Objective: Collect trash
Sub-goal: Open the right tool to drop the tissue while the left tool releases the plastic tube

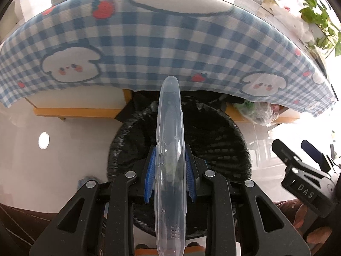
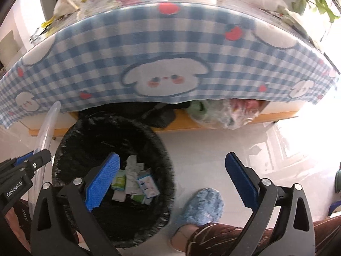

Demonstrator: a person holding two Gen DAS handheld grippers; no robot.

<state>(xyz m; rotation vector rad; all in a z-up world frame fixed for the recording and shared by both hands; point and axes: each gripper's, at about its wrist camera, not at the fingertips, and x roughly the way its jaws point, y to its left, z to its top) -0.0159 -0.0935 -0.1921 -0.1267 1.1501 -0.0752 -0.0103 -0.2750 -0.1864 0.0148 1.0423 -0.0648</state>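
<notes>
My left gripper (image 1: 170,166) is shut on a clear plastic tray (image 1: 169,111), seen edge-on and standing upright between the blue pads (image 1: 150,170). It hangs above the black-lined trash bin (image 1: 213,132) on the floor. The right wrist view shows the same tray (image 2: 50,123) and left gripper (image 2: 34,160) at the bin's left rim (image 2: 70,132). My right gripper (image 2: 172,160) stands wide open with nothing between its fingers, over the bin's right side and the floor. Paper scraps and small cartons (image 2: 136,179) lie in the bin. The right gripper (image 1: 298,151) also shows at right in the left wrist view.
A table with a blue checked cloth (image 2: 162,49) overhangs the bin; wrappers and scraps (image 2: 66,2) lie on top. A clear bag of rubbish (image 2: 230,113) sits under the table. A person's foot in a blue slipper (image 2: 202,204) stands right of the bin. A plant (image 1: 319,21) is far right.
</notes>
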